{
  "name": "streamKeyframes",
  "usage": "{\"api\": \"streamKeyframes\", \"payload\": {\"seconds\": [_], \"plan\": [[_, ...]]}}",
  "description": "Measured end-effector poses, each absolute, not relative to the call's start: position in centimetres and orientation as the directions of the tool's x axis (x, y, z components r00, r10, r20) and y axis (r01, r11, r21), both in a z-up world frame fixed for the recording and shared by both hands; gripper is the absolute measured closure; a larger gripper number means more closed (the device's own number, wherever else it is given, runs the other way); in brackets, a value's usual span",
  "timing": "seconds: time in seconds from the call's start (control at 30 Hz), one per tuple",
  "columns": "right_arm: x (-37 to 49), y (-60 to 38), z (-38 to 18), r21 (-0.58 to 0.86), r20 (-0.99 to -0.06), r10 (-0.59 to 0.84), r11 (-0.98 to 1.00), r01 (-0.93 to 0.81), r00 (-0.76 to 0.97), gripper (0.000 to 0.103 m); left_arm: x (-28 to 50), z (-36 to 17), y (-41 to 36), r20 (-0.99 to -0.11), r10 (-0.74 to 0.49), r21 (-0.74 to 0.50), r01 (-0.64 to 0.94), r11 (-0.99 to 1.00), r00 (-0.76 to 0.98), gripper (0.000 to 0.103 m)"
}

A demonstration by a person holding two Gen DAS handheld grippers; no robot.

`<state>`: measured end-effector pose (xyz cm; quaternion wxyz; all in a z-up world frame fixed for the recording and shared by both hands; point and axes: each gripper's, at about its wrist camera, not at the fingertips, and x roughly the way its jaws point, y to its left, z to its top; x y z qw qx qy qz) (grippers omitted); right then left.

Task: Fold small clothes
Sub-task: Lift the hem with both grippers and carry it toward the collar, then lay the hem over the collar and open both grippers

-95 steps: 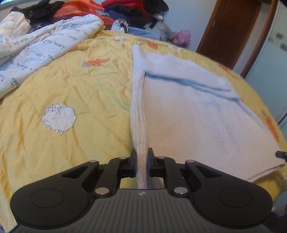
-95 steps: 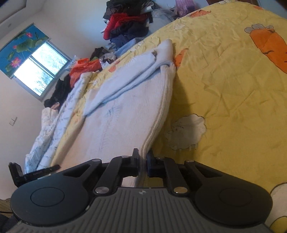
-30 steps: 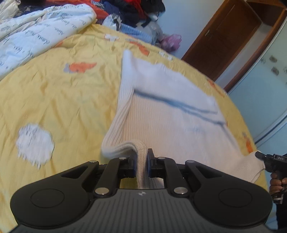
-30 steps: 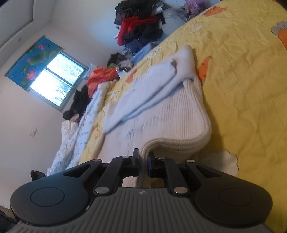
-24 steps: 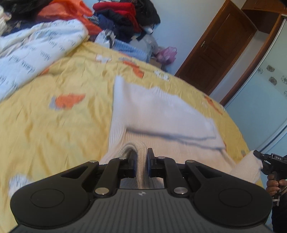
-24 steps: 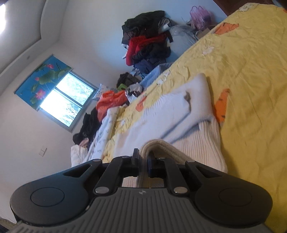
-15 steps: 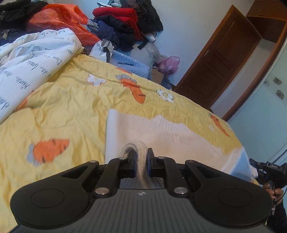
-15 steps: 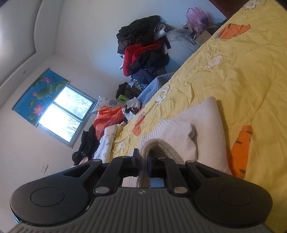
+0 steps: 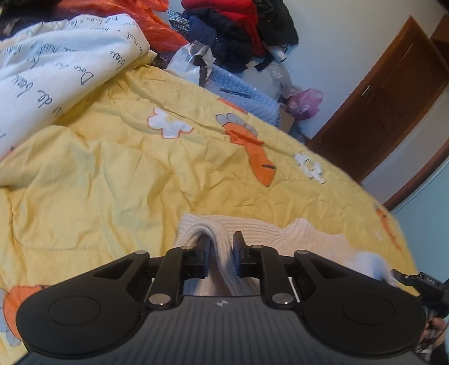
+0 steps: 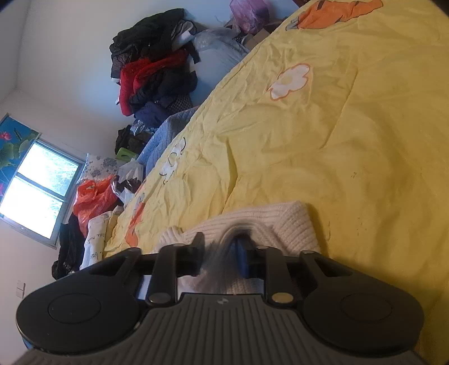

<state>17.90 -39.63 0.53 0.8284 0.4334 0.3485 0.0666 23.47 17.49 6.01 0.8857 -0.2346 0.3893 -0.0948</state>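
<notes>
A cream knitted sweater (image 9: 258,233) lies folded over on the yellow bedspread (image 9: 118,174), just ahead of my fingers. My left gripper (image 9: 220,252) has its jaws slightly apart with the sweater's hem still between them. My right gripper (image 10: 221,252) has its jaws parted wider, and the sweater's (image 10: 266,224) other hem corner slides out between them, blurred. The right gripper (image 9: 421,283) also shows at the left wrist view's right edge, beside the sweater's far corner.
A white quilt with script print (image 9: 47,75) lies at the left of the bed. A pile of dark and red clothes (image 9: 238,25), an orange bag (image 10: 94,196) and plastic bags stand past the bed's far edge. A wooden door (image 9: 387,95) is at right.
Both grippers carried the sweater's bottom hem forward over its body to the top edge, folding it in half. Both jaws have begun to part, the right wider than the left.
</notes>
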Motion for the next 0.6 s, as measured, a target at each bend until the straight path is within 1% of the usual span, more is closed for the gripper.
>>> {"api": "streamKeyframes", "payload": {"seconds": [0.03, 0.1, 0.13, 0.17, 0.2, 0.23, 0.27, 0.3, 0.33, 0.4, 0.43, 0.5, 0.6], "plan": [[17.3, -39.6, 1.0, 0.78, -0.486, 0.421, 0.605, 0.162, 0.766, 0.048, 23.0, 6.5, 18.1, -0.619, -0.38, -0.519, 0.005, 0.854, 0.687, 0.08], [16.1, -39.6, 2.3, 0.782, -0.428, 0.419, 0.616, 0.096, 0.801, 0.032, 22.2, 7.7, 19.1, -0.566, -0.414, -0.556, 0.04, 0.83, 0.713, 0.079], [15.6, -39.6, 3.2, 0.765, -0.416, 0.409, 0.64, 0.07, 0.812, 0.034, 21.6, 8.4, 19.2, -0.545, -0.383, -0.534, 0.043, 0.844, 0.746, 0.069], [15.3, -39.5, 3.8, 0.741, -0.419, 0.4, 0.669, 0.053, 0.815, 0.034, 21.1, 9.1, 19.0, -0.537, -0.312, -0.47, 0.029, 0.882, 0.784, 0.06], [15.1, -39.3, 4.6, 0.7, -0.434, 0.385, 0.714, 0.035, 0.815, 0.034, 20.7, 9.6, 18.3, -0.536, -0.223, -0.377, 0.006, 0.926, 0.814, 0.039], [15.1, -39.1, 5.2, 0.648, -0.458, 0.356, 0.761, 0.032, 0.815, 0.034, 20.4, 10.1, 17.1, -0.524, -0.13, -0.257, -0.011, 0.966, 0.842, 0.034], [15.1, -38.6, 5.6, 0.591, -0.486, 0.323, 0.806, 0.033, 0.812, 0.034, 20.1, 10.4, 15.9, -0.501, -0.071, -0.15, -0.005, 0.989, 0.862, 0.033], [15.4, -38.2, 5.9, 0.515, -0.522, 0.281, 0.857, 0.035, 0.805, 0.034, 20.0, 10.4, 14.6, -0.483, -0.042, -0.059, 0.015, 0.998, 0.874, 0.033], [15.7, -37.8, 6.0, 0.455, -0.55, 0.251, 0.89, 0.033, 0.797, 0.034, 20.1, 10.2, 13.2, -0.476, -0.025, 0.019, 0.039, 0.999, 0.879, 0.033], [16.5, -37.2, 5.7, 0.374, -0.59, 0.216, 0.927, 0.027, 0.778, 0.034, 20.8, 9.3, 10.8, -0.487, -0.001, 0.14, 0.079, 0.987, 0.873, 0.033], [17.2, -37.0, 5.4, 0.344, -0.609, 0.206, 0.939, 0.02, 0.766, 0.032, 21.3, 8.8, 9.9, -0.504, 0.001, 0.171, 0.099, 0.98, 0.864, 0.033], [18.7, -36.6, 4.6, 0.282, -0.653, 0.172, 0.959, 0.027, 0.737, 0.032, 23.2, 7.5, 8.6, -0.566, 0.003, 0.201, 0.134, 0.97, 0.825, 0.033], [21.1, -35.7, 3.7, 0.274, -0.693, 0.191, 0.962, 0.009, 0.695, 0.031, 25.9, 5.9, 8.0, -0.634, 0.045, 0.207, 0.113, 0.972, 0.772, 0.033]]}}
